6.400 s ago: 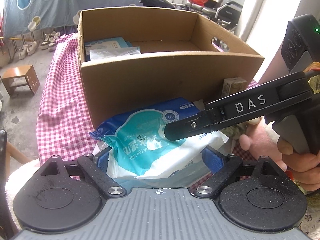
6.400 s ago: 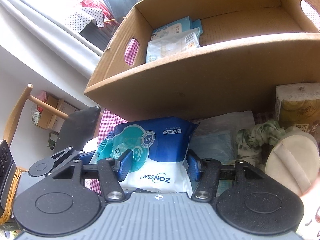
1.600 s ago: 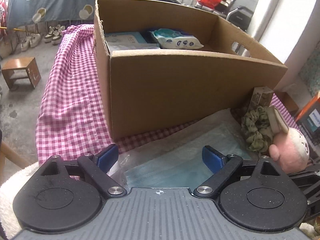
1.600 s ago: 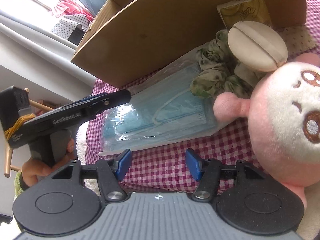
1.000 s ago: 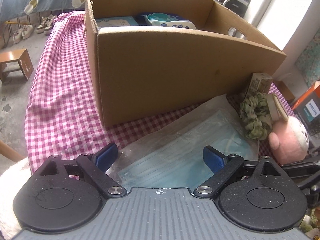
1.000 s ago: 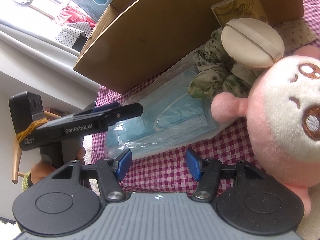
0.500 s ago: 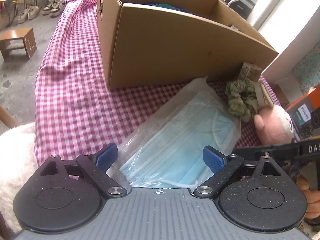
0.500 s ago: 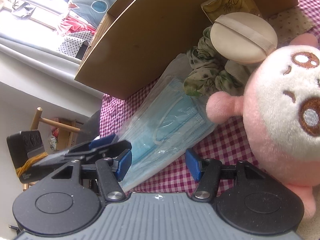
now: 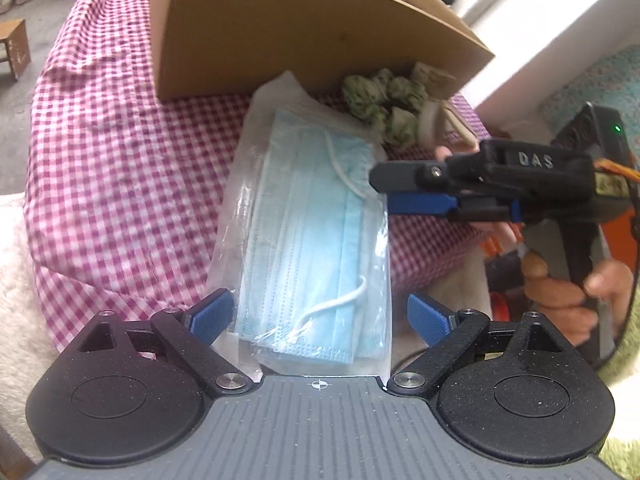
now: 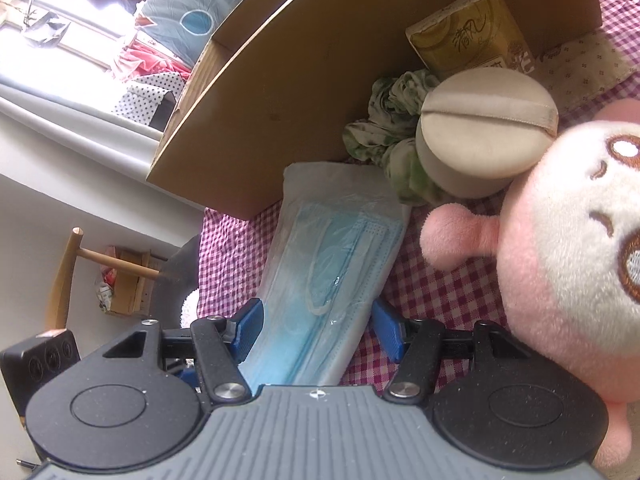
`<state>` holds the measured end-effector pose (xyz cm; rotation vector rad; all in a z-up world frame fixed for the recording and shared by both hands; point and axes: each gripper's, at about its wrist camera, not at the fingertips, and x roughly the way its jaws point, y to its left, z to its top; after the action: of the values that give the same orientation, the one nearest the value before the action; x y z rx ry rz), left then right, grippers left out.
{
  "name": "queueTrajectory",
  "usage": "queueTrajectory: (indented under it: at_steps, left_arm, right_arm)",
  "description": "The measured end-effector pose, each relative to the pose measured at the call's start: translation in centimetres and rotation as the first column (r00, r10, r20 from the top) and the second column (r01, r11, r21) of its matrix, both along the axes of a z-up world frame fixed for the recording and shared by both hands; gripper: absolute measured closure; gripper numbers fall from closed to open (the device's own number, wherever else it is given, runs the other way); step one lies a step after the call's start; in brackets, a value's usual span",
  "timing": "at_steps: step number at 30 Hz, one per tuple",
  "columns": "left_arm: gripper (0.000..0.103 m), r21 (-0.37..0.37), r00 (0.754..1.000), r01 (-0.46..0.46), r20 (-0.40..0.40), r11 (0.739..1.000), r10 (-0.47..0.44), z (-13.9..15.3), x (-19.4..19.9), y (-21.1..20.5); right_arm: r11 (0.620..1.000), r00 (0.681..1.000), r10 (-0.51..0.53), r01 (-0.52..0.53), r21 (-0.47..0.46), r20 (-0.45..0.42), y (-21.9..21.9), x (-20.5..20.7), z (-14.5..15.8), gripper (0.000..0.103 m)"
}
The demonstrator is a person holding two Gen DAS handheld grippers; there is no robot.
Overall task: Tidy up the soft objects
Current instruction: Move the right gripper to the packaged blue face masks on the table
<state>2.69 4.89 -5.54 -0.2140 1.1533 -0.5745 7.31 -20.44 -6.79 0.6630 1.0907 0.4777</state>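
Mask pack (image 9: 316,240) lying on checked cloth (image 9: 120,168), near end between left gripper (image 9: 318,316) fingers, both blue pads apart, no contact seen. Right gripper (image 10: 318,326) also straddling pack, fingers apart, not pressing. Pack: clear plastic sleeve, pale blue masks stacked, white ear loops. Far end at 12 o'clock, near cardboard box (image 9: 280,28). At 1 o'clock: one green scrunchie (image 10: 388,136), one powder puff (image 10: 484,136), one tissue pack (image 10: 468,32), one pink plush (image 10: 560,248).
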Motion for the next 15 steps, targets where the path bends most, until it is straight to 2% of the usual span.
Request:
queueTrajectory:
  at_steps: [2,7,12,15]
  left_arm:
    - [0.009,0.004,1.000,0.003,0.004,1.000,-0.003,0.1,-0.3,0.1]
    - [0.009,-0.004,0.997,-0.060,0.043,0.998,0.060,0.8,0.0,1.4]
    - [0.010,0.031,0.993,-0.081,0.087,0.996,0.078,0.5,1.5,1.0]
    - [0.012,0.063,0.994,-0.082,0.074,0.995,0.077,-0.5,3.1,0.6]
  right_arm:
    - [1.000,1.000,0.002,-0.002,0.002,-0.006,0.0,0.0,-0.1,0.040]
    - [1.000,1.000,0.002,-0.002,0.001,-0.024,0.0,-0.1,-0.1,0.040]
    - [1.000,0.999,0.003,-0.004,-0.016,-0.037,0.0,-0.2,-0.1,0.040]
    - [1.000,0.999,0.004,-0.005,-0.020,-0.039,0.1,-0.3,-0.1,0.040]
